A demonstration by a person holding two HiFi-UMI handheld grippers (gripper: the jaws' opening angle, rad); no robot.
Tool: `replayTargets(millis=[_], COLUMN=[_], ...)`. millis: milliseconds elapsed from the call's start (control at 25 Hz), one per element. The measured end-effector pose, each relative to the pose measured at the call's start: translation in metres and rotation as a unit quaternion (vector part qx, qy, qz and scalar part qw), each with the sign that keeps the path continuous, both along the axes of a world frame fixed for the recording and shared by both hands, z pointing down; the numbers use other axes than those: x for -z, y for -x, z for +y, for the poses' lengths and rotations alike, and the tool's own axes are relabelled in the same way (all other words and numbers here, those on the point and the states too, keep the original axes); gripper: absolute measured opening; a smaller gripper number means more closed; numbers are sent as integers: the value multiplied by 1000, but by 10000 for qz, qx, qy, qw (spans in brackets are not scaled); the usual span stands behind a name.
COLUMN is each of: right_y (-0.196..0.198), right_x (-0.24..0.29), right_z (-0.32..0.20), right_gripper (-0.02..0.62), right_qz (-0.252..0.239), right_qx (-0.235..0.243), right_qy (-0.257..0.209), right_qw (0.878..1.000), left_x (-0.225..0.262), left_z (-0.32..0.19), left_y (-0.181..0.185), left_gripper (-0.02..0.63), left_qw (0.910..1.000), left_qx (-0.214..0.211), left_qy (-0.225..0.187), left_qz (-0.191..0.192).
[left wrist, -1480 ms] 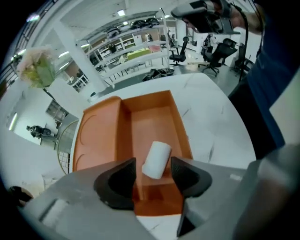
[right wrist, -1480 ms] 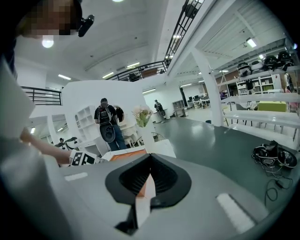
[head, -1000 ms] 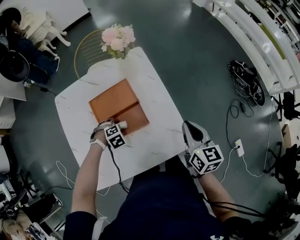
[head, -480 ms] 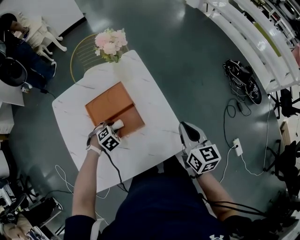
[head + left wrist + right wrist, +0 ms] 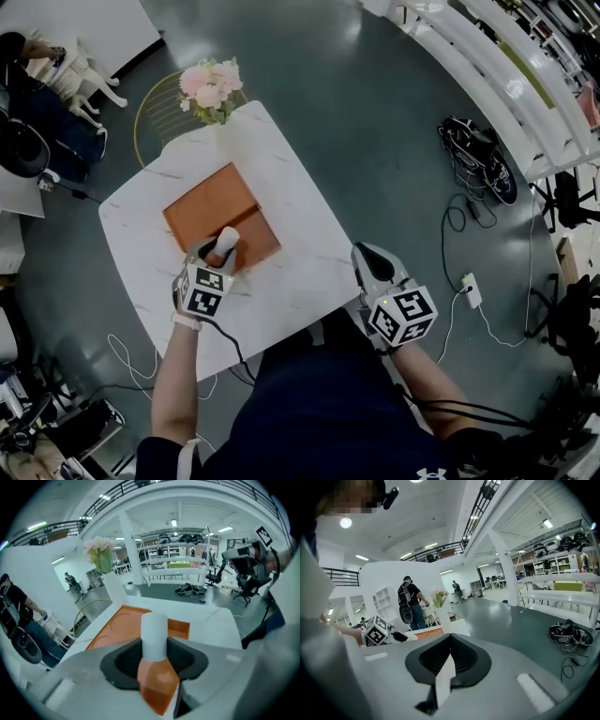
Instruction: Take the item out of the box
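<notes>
An orange box (image 5: 199, 208) lies open on the white marble table (image 5: 295, 267); its tray and lid also show in the left gripper view (image 5: 117, 624). My left gripper (image 5: 223, 247) hangs over the box's near half, shut on the item (image 5: 227, 238), a small bottle with a white cylinder cap and a faceted orange body. In the left gripper view the item (image 5: 154, 637) stands upright between the pads of that gripper (image 5: 154, 654). My right gripper (image 5: 368, 260) is held off the table's right edge, its jaws together with nothing in them (image 5: 444, 668).
A vase of pink flowers (image 5: 208, 80) stands at the table's far corner, with a gold wire chair (image 5: 150, 112) behind it. Cables and gear (image 5: 476, 155) and a power strip (image 5: 469, 291) lie on the floor at right. A person (image 5: 410, 603) stands beyond the table.
My left gripper has closed on the item at the box's near left corner and turned with it, so the item now points up over the box. The right gripper has barely moved.
</notes>
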State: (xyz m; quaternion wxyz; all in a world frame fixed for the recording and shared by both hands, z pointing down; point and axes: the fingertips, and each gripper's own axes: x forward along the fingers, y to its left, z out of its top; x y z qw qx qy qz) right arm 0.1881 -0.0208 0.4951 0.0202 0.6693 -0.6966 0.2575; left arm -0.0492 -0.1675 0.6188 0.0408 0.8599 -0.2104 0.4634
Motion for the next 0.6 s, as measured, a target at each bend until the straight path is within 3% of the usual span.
replayTargets(millis=[200, 400, 600], right_y=[-1, 20, 51], right_x=[-6, -10, -9], right_z=[1, -19, -41], right_gripper=[3, 3, 3], right_qz=[-95, -121, -129], right_qx=[17, 445, 980], right_qy=[61, 92, 97], right_qw=[9999, 9989, 9951], left_x=[14, 23, 3], left_z=[19, 44, 73], left_y=[-2, 9, 28], left_gripper=[173, 173, 175], left_qw=[9984, 9956, 9951], left_qx=[290, 501, 623], left_qy=[-51, -38, 56], left_qz=[485, 797, 772])
